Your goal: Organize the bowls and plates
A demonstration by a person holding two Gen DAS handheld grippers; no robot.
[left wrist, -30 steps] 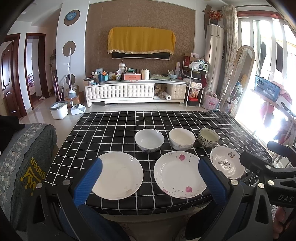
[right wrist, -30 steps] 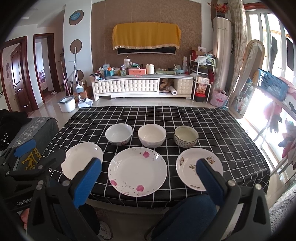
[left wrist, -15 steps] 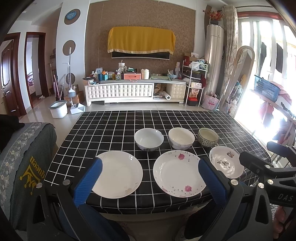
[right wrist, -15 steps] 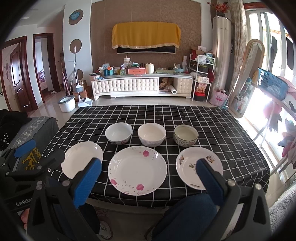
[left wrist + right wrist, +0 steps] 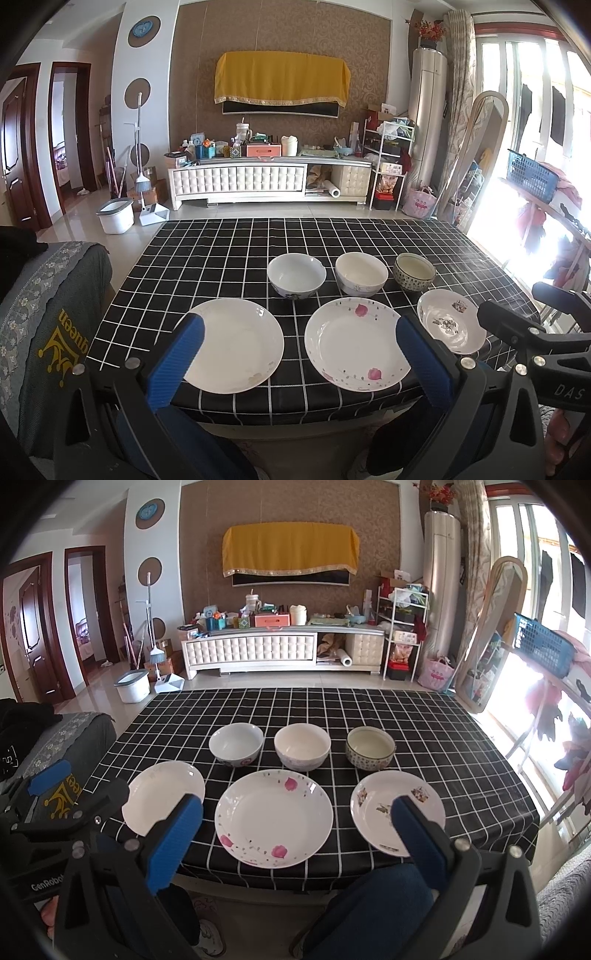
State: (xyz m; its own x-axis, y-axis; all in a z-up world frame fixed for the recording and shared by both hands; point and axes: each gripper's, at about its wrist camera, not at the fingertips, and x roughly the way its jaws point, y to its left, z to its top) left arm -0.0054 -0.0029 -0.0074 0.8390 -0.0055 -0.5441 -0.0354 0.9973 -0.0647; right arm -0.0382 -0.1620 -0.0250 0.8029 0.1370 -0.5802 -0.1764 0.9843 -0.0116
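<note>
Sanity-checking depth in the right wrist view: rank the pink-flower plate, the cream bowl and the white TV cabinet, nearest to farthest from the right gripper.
From the right gripper, jaws open:
1. Pink-flower plate, front row, centre, near table edge.
2. Cream bowl, back row, middle, just behind the plate.
3. White TV cabinet, across the room against the wall.

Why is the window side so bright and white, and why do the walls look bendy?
Left wrist view: sun through the window washes out the right edge and puts a pale haze on the tablecloth. Right wrist view: same glare by the window. Both views: the fisheye lens curves the door frames and darkens the corners; plates and bowls stay sharp.
</note>
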